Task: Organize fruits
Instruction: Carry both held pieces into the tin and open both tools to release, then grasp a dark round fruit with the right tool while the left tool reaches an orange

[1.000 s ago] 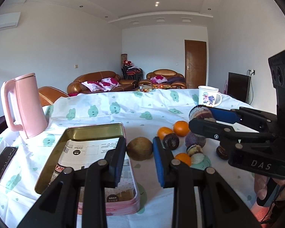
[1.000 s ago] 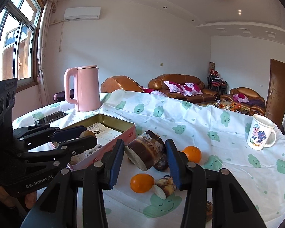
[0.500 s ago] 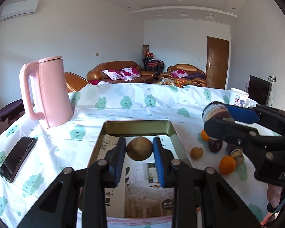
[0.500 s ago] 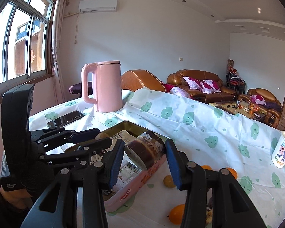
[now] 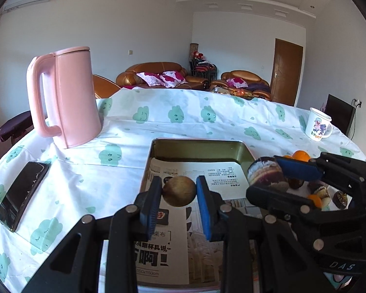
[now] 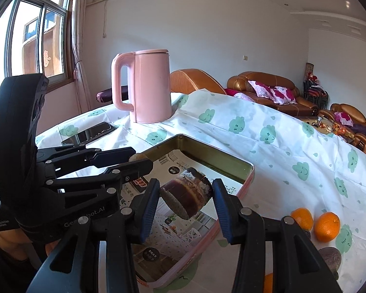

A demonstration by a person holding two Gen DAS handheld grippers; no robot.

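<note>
— What has changed over the worktop (image 5: pixel 188 127) in the past second?

— Both hand-held tools have swung from the loose fruit to the tin tray (image 5: pixel 244 149). In the left wrist view the left gripper (image 5: pixel 178 196) sits at lower centre, its fingers closed on a round brown fruit (image 5: pixel 179 191) that now hangs over the tray's paper lining; a second ago the same fruit hung beside the tray, with the oranges (image 6: pixel 327 225) right behind it.

— And the other one?

— The right gripper (image 6: pixel 185 199), lower centre of its own view, grips a short brown-and-purple cut piece (image 6: pixel 189 195), also over the tray now rather than above the pile.

— What does that mean for the tidying?

— Both loads look ready for release into the tray. The oranges and several dark pieces lie on the cloth at the lower right, yet to be collected.
</note>
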